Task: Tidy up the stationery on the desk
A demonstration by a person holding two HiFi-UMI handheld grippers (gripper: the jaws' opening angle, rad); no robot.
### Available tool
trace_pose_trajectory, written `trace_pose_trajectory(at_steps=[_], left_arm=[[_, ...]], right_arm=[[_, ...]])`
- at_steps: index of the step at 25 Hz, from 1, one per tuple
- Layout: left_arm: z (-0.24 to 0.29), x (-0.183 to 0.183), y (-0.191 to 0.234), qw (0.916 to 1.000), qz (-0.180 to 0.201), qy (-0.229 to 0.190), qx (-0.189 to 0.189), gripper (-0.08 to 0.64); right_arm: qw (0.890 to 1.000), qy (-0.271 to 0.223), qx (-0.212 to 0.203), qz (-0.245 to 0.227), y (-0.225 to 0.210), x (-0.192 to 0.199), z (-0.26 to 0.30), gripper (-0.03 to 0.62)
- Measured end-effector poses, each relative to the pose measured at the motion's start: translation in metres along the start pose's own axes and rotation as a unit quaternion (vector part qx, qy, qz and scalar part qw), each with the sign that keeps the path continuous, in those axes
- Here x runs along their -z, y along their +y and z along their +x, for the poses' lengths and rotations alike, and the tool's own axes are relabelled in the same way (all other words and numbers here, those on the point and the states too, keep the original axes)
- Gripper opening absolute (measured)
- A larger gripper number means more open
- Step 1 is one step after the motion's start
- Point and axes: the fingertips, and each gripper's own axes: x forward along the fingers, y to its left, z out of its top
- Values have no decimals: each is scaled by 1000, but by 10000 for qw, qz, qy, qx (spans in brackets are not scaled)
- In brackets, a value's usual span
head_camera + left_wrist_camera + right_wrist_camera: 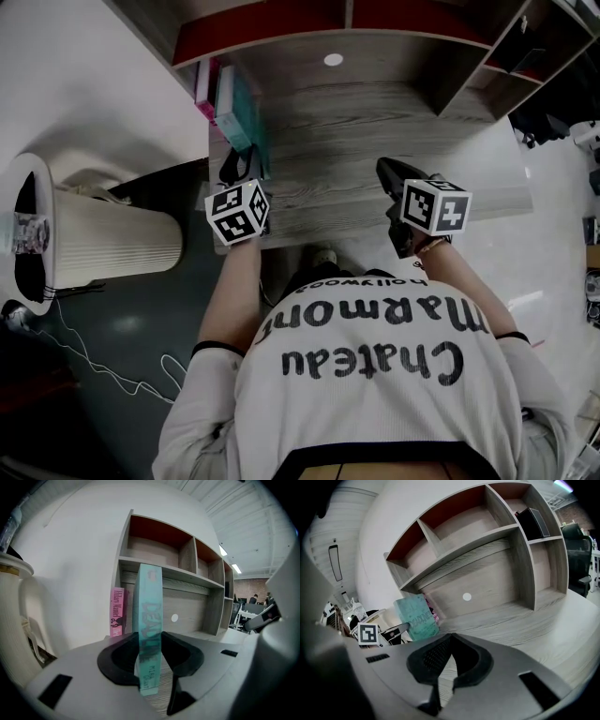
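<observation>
Shirt (375, 356) print: "Chateau Marmont". Left tool (157, 691) clamps teal book (148, 616), spine "DEADLINE", "MIRA GRANT", upright at bench (525, 620) left end beside pink book (117, 611), "Hilary Mantel". Right tool (443, 686) clenched, empty.

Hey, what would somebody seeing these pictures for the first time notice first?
The tall teal book with dark lettering on its spine stands out first, held upright between the jaws of the left gripper at the left end of the grey wooden desk. Behind it, a thin pink book stands beside the red-backed wooden shelf unit. The right gripper is shut on nothing.
</observation>
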Motion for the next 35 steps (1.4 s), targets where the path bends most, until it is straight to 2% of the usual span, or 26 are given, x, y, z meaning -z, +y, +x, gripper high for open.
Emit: trace_pose_trajectory(at_steps=[35], left_arm=[[36, -8, 35, 9995, -101, -57, -301, 158]], right_arm=[[9991, -27, 369, 183, -26, -15, 3, 14]])
